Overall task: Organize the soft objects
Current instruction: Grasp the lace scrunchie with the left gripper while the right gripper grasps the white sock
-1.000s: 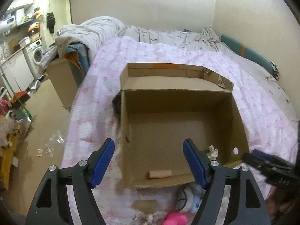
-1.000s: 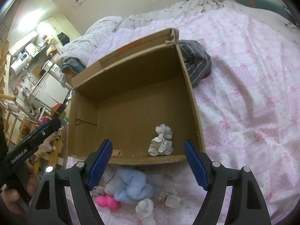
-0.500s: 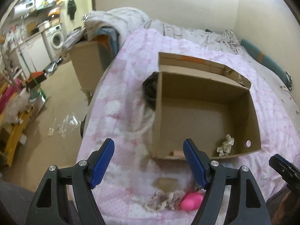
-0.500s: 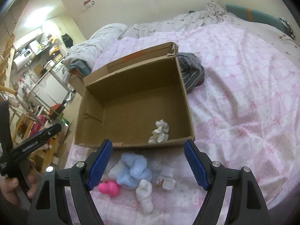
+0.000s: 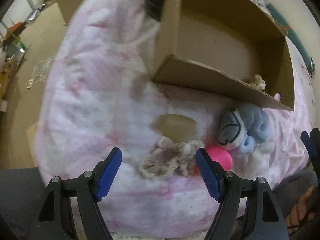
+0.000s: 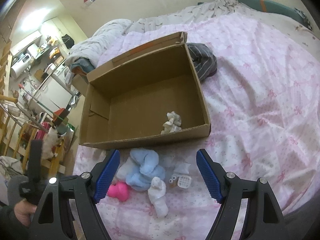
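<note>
Left gripper (image 5: 158, 166) has dropped from over the cardboard box (image 6: 202, 100) toward the beige scrunchie (image 5: 170, 160) on the bed (image 6: 260, 100), jaws apart, empty; likely next pick. Right gripper (image 6: 158, 172) apart above the blue plush (image 6: 146, 170). Left view blurred; pink toy (image 5: 222, 156) partly hidden behind a fingertip.

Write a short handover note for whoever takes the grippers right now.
Left gripper: open, empty, above the beige scrunchie.
Right gripper: open, empty, over the blue plush.
Cardboard box on the pink bedspread holds one white scrunchie.
Left to box, all in front of it: beige scrunchie, blue plush, pink toy, white rolled sock. Small white bits lie beside them.
</note>
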Action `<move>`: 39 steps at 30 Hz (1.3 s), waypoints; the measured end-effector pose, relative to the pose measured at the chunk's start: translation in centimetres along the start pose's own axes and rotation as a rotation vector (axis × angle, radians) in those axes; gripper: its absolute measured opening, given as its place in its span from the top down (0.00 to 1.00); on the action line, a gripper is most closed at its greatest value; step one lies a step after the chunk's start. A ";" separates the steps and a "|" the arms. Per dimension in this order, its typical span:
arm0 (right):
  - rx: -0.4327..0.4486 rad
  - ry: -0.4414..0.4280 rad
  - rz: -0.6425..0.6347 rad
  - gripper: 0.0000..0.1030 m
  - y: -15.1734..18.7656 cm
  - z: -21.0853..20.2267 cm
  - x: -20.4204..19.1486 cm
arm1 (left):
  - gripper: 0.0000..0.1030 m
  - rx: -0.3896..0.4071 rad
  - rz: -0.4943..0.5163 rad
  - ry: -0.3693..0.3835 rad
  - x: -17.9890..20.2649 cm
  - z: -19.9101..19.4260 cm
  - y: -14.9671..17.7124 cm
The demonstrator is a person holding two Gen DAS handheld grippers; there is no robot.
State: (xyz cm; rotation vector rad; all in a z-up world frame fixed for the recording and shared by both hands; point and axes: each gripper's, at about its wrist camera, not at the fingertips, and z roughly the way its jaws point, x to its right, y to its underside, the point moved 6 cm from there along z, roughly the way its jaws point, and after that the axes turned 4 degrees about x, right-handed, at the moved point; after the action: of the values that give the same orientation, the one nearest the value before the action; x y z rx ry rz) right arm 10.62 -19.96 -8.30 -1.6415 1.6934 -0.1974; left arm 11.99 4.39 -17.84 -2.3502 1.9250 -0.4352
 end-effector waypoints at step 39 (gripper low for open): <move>-0.173 0.037 0.027 0.19 2.2 2.7 1.3 | 0.88 0.176 0.022 0.067 1.6 -7.8 -0.2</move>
State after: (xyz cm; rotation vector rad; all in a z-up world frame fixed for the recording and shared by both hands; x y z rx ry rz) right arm 10.61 -19.73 -12.04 -1.7485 1.8017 -0.0703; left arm 10.35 3.88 -10.03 -2.2287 1.8537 -0.6613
